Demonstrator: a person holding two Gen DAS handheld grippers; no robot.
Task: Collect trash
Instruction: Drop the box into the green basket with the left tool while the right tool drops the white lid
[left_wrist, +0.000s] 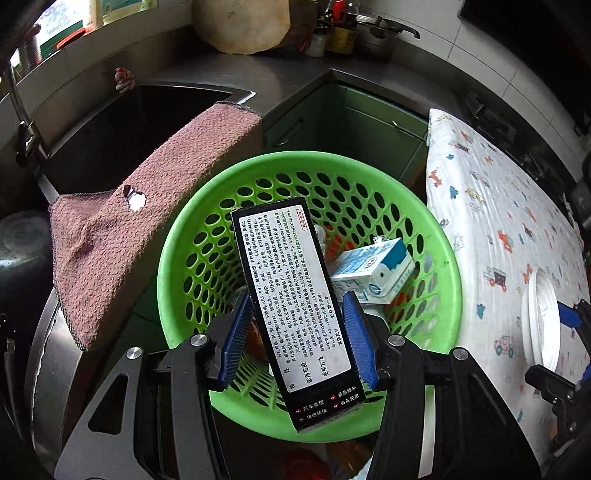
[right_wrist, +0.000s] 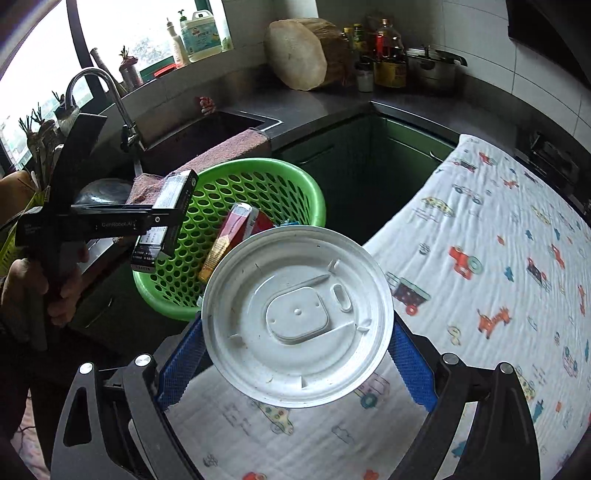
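Observation:
My left gripper (left_wrist: 297, 295) is shut on a long black box (left_wrist: 295, 314) with a white printed label, held tilted above the green perforated basket (left_wrist: 443, 236). A blue-and-white milk carton (left_wrist: 380, 269) lies inside the basket. In the right wrist view the left gripper (right_wrist: 159, 221), held by a hand (right_wrist: 62, 284), carries the box (right_wrist: 170, 206) over the basket's (right_wrist: 295, 173) left rim. A red-and-orange packet (right_wrist: 229, 236) leans inside. My right gripper (right_wrist: 297, 326) is shut on a round white plastic lid (right_wrist: 295, 314), jaws wide, over the patterned cloth just right of the basket. The lid (left_wrist: 543, 321) also shows edge-on.
A pink-brown towel (left_wrist: 140, 229) hangs over the sink (left_wrist: 110, 125) edge, touching the basket's left side. The cloth with vehicle prints (right_wrist: 480, 258) covers the surface on the right. A faucet (right_wrist: 110, 92), chopping block (right_wrist: 299, 55), bottles and pot (right_wrist: 432, 62) stand at the back.

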